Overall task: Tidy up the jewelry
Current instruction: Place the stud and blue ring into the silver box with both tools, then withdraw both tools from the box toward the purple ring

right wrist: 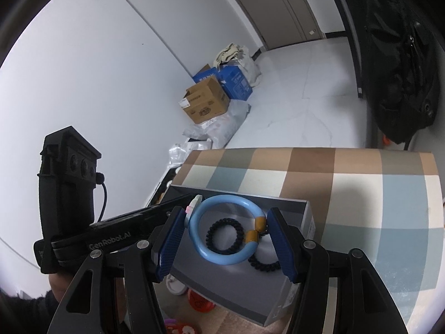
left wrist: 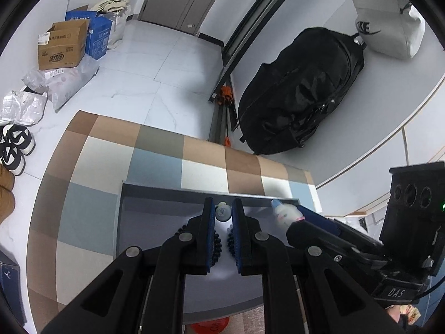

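Note:
A shallow grey box stands on a table with a checked cloth. My right gripper is shut on a light blue ring with two orange bands and a white charm, just above the box floor. Two black coil hair ties lie under it. In the left wrist view my left gripper hangs over the same box with its jaws nearly together. A small grey-blue charm shows between its tips, and black coil beads sit by the pads. I cannot tell whether anything is pinched.
A black backpack and a white bag lie on a white surface at the right. Cardboard boxes, plastic parcels and shoes line the floor at the left. Red items sit below the table's near edge.

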{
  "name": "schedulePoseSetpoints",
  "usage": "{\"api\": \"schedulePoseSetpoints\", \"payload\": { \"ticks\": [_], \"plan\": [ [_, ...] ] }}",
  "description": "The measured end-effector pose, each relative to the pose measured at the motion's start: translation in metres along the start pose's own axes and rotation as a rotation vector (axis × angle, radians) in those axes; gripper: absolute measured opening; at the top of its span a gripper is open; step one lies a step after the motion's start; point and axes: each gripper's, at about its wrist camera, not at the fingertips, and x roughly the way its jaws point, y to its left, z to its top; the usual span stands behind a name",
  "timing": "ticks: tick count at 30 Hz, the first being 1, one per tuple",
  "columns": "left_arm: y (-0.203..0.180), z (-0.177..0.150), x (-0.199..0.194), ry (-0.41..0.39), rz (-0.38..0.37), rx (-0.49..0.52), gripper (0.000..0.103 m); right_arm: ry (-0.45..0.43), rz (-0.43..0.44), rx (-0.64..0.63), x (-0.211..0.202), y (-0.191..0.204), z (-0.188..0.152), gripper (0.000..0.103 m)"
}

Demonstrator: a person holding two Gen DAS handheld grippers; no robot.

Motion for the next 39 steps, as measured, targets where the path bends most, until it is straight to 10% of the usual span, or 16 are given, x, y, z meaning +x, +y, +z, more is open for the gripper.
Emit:
{"api": "schedulePoseSetpoints", "payload": {
  "ticks": [11, 28, 39],
  "plan": [
    [-0.002, 0.001, -0.012, -0.033, -0.119, -0.052, 0.057, -0.058, 0.004, 0.035, -0.019, -0.007, 0.001, 0.078],
    [0.001, -0.019, -0.062, -0.157, -0.032, -0.053, 0.074, -0.11, -0.019, 0.051, -0.049, 0.001, -0.016, 0.098],
    [-0.001, -0.059, -0.073, -0.101, 0.075, -0.002, 0.079, -0.115, -0.067, 0.074, -0.062, 0.001, -0.042, 0.103]
  ]
}}
